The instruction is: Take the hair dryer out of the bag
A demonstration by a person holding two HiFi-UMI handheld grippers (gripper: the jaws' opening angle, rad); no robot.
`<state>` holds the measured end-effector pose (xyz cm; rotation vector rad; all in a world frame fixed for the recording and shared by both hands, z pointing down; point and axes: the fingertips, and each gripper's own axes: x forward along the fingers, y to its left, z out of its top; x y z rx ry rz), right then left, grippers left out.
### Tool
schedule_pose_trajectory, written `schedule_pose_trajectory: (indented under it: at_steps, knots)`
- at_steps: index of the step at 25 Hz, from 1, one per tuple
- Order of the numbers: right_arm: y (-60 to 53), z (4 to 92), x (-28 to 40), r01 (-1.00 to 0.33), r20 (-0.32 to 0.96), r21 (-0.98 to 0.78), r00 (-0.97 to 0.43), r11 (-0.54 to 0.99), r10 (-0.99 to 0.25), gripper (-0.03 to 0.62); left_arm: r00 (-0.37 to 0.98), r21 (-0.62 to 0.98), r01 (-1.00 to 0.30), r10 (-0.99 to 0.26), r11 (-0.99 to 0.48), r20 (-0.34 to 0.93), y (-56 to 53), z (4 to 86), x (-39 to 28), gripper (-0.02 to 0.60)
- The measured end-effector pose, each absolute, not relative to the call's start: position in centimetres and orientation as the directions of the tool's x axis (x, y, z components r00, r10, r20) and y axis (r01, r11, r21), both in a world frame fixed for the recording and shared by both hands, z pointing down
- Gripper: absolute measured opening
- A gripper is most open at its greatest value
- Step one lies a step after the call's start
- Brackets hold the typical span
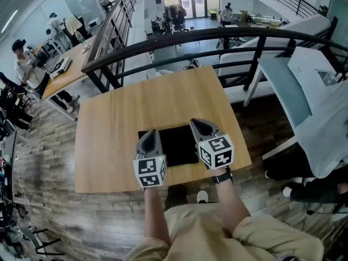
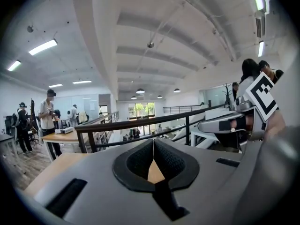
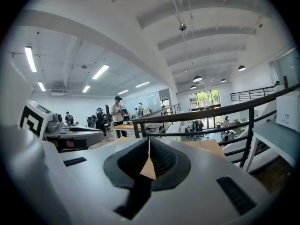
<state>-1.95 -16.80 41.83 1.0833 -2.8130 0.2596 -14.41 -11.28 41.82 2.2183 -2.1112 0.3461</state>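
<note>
black bag [image 1: 176, 145], lying flat on the wooden table [image 1: 163, 99], close to its near edge, roughly midway across.

The flat black bag [image 1: 176, 141] on the wooden table [image 1: 163, 99] is covered along both sides by the left gripper [image 1: 151, 132] and the right gripper [image 1: 197, 123], and its contents cannot be made out. In both gripper views each gripper's own grey body hides the bag. The person's legs [image 1: 239, 235] are cut off by the head view's lower edge.

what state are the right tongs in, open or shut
Shut: the right tongs have their pads meeting at the tips, with nothing between them.
</note>
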Motion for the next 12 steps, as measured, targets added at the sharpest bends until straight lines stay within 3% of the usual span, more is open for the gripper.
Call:
schedule_pose_trajectory:
  at_steps: [12]
  knots:
    - [-21.3,47.8,-3.8,-0.674,0.296,-0.134,-0.727,0.726,-0.62,0.017,0.181,-0.111,-0.958,-0.856,-0.265,0.484,-16.1,53.0,-14.3,0.014]
